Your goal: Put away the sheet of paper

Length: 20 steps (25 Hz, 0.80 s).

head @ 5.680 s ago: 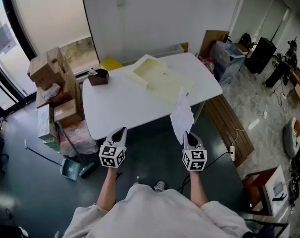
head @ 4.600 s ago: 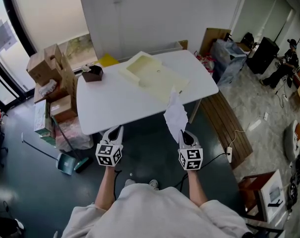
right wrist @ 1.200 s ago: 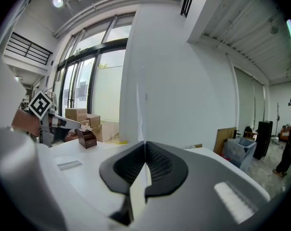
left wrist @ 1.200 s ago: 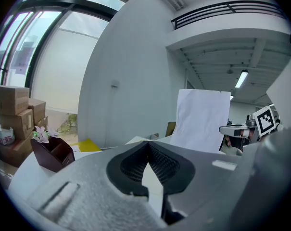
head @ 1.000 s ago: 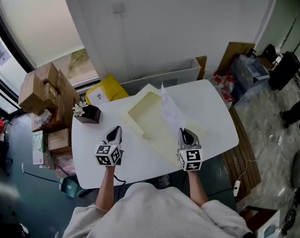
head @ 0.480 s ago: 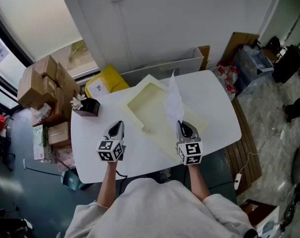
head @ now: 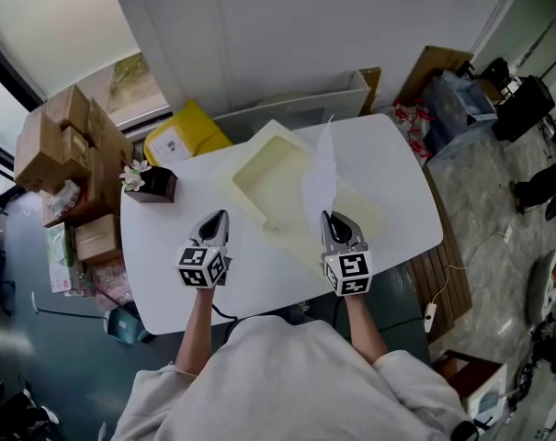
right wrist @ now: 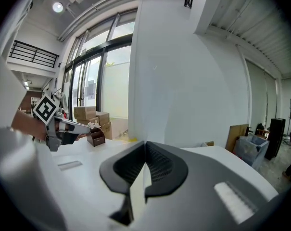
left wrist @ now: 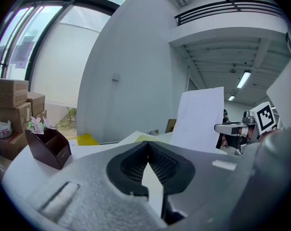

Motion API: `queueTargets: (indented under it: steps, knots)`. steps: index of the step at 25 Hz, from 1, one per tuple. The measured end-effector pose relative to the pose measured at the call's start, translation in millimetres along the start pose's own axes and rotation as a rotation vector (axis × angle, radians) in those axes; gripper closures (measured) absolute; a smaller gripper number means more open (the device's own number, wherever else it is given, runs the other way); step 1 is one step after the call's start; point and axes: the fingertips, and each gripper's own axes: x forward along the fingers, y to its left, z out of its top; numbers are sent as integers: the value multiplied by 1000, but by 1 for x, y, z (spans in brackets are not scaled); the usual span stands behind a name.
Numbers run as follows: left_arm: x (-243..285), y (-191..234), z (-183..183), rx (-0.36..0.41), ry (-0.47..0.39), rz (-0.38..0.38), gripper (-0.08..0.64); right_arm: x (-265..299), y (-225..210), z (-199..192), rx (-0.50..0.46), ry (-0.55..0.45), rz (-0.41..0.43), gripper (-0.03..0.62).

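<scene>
Right gripper [head: 327, 217]: fingers [right wrist: 157, 163] clamped on the bottom edge of the white sheet of paper [head: 321, 168]. The sheet stands upright above the shallow cream tray [head: 276, 189] on the white tabletop [head: 167, 246]. Left gripper [head: 219, 219]: fingers together, empty. Both bare forearms [head: 197, 324] reach forward, parallel.

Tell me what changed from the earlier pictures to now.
The person walked up to the table, carrying the right gripper and its sheet of paper from off the near edge to above the cream tray. Nothing grasped or released. Unchanged: right gripper shut on the paper, left gripper shut and empty, tray and brown box sitting on the table.
</scene>
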Motion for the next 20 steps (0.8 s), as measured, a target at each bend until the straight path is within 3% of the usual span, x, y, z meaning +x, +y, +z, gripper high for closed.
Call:
queueTargets:
  steps: [11, 20]
  knots:
    - [6, 4, -6, -17, 5, -32, 557, 3, 14, 7, 28, -10, 10, 591]
    - [8, 7, -9, -19, 16, -31, 557, 9, 11, 5, 216, -33, 52, 591]
